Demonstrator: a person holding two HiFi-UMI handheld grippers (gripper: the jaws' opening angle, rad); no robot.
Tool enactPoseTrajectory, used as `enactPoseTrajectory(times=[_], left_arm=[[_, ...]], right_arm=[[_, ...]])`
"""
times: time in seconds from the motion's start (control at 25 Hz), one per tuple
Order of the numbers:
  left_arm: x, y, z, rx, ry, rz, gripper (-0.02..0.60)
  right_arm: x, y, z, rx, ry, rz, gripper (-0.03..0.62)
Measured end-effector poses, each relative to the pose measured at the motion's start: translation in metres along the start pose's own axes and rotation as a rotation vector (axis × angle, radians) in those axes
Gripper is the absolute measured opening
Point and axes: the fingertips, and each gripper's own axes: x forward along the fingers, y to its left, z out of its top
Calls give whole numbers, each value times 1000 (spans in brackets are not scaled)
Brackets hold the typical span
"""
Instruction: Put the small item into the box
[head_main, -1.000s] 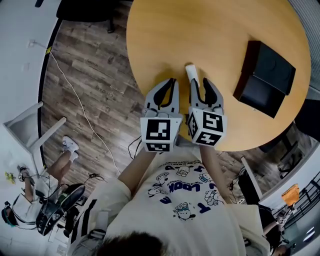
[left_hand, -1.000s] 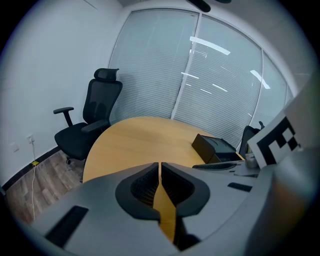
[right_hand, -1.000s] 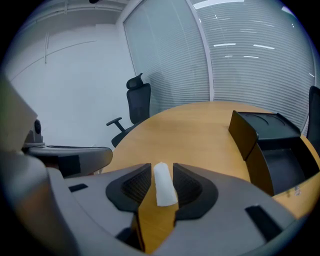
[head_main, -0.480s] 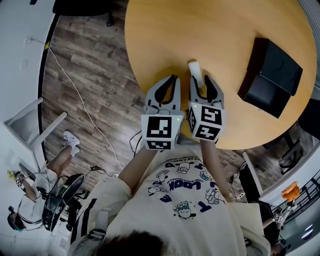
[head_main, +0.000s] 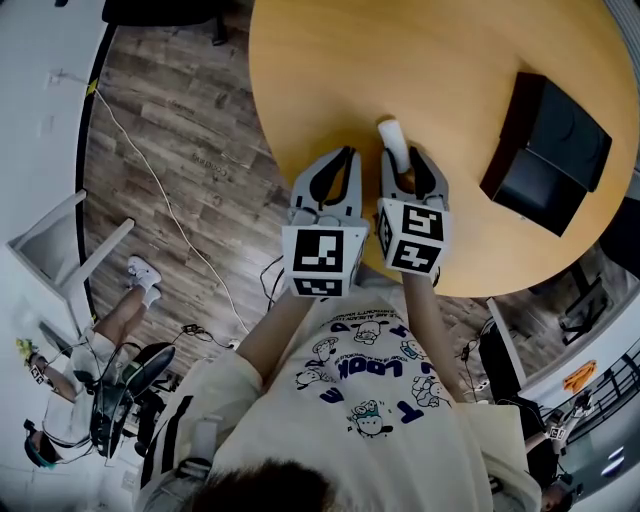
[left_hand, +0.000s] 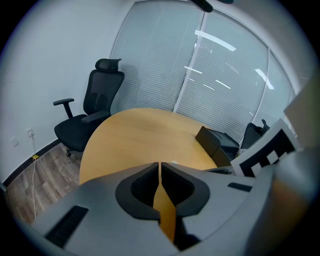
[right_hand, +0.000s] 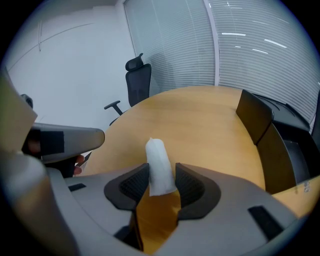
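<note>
Well to the left of the box (head_main: 548, 150), on the round wooden table (head_main: 450, 60), the small item (head_main: 390, 132) is seen as a white, tube-like piece at the table's near side. It is framed by the right gripper (head_main: 402, 155), whose jaws have just been opening and are now spread wide. The item lies between them, but no firm squeeze by the pads can be made out, so it is judged to be resting on the table rather than held. Further from the box, just beside the right gripper, the left gripper (head_main: 349, 155) is held over the table edge. Its jaws are brought together, and nothing is caught between them.

The black box appears to stand with its lid raised, and nothing white is seen inside it.

The task is therefore judged to be at an early stage. The item has been reached and straddled, yet it has not been gripped, lifted or carried. What is left is the closing of the jaws on the item, the transfer across the table to the box, and the release inside it.
</note>
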Motion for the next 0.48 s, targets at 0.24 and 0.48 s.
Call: enactPoseTrajectory(times=[0.24,0.48], left_arm=[[0,3,2,-2,3,-3,28],[-3,5,3,14,6,-15,28]], right_arm=[[2,2,1,-7,5,1,172],[1,4,0,-20,9,-6,155]])
